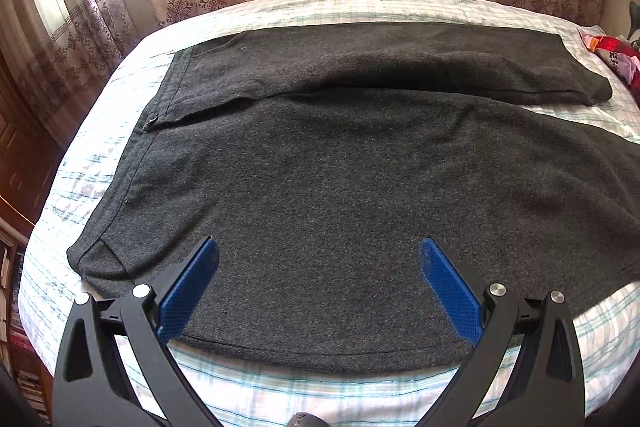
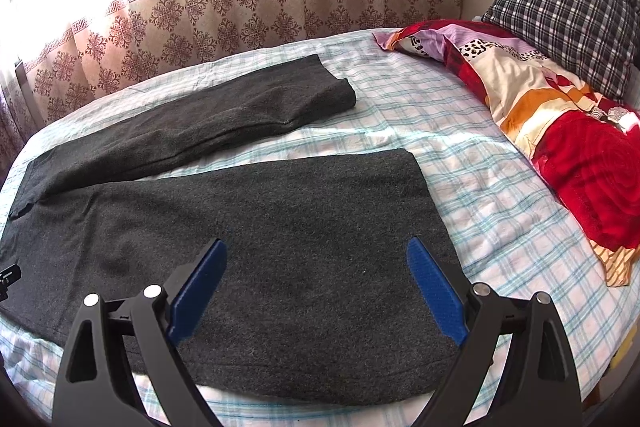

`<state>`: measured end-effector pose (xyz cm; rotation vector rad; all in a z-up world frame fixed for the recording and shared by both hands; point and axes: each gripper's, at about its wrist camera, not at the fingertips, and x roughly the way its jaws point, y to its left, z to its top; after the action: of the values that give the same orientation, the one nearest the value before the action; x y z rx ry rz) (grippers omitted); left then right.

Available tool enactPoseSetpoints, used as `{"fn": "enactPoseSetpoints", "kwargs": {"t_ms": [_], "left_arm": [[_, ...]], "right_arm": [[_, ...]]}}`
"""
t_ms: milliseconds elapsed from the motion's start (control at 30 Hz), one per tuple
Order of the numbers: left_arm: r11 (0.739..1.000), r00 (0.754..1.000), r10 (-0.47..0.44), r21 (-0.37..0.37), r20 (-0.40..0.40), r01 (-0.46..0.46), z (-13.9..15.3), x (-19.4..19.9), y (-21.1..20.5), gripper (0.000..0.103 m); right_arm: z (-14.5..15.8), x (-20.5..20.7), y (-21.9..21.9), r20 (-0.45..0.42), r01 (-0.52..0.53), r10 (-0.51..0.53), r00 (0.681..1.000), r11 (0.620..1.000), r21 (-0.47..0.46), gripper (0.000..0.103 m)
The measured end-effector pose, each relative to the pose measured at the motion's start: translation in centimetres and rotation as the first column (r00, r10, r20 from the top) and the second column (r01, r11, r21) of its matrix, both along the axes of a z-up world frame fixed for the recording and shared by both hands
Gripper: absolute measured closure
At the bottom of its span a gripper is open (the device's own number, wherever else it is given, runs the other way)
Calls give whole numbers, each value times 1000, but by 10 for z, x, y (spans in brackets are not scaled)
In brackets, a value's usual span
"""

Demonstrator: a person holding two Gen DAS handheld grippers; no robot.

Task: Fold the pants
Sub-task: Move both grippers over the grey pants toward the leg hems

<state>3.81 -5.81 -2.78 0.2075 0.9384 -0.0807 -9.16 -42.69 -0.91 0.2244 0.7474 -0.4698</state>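
The dark grey pants (image 1: 320,167) lie spread flat on the bed's checked sheet (image 1: 280,387), both legs running off to the right of the left gripper (image 1: 319,287), waistband to its left. That gripper hangs over the near leg with its blue pads (image 1: 188,291) spread wide and nothing between them but the cloth lying below; I can't tell whether the tips touch the fabric. The near hem of that leg curves just under and behind the pads.

Further along, the right gripper (image 2: 316,291) is over the lower part of the same near leg (image 2: 280,227), its jaws as wide as they go and holding nothing. The cuff end of that leg lies just ahead and to the right of its right pad (image 2: 436,295). The far leg (image 2: 200,119) lies beyond, ahead and to the left, apart from the near one with a strip of sheet between them.

To the right of this gripper a red floral quilt (image 2: 560,131) is bunched along the bed's edge, a checked pillow (image 2: 568,27) behind it. A patterned curtain (image 2: 240,11) hangs straight ahead past the bed
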Motion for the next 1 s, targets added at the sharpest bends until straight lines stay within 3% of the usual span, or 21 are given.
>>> {"fn": "enactPoseSetpoints", "kwargs": {"t_ms": [533,1000], "left_arm": [[999,999,-32,12,-19,32,-2,26,-30,2],[996,996,-85,15,-29,85,-4,62,-67,2]], "right_arm": [[-2,14,-37,-13,60,-60,998,998,-16,5],[-12,40,-124,-22,137,-135,991,981,139,5]]}}
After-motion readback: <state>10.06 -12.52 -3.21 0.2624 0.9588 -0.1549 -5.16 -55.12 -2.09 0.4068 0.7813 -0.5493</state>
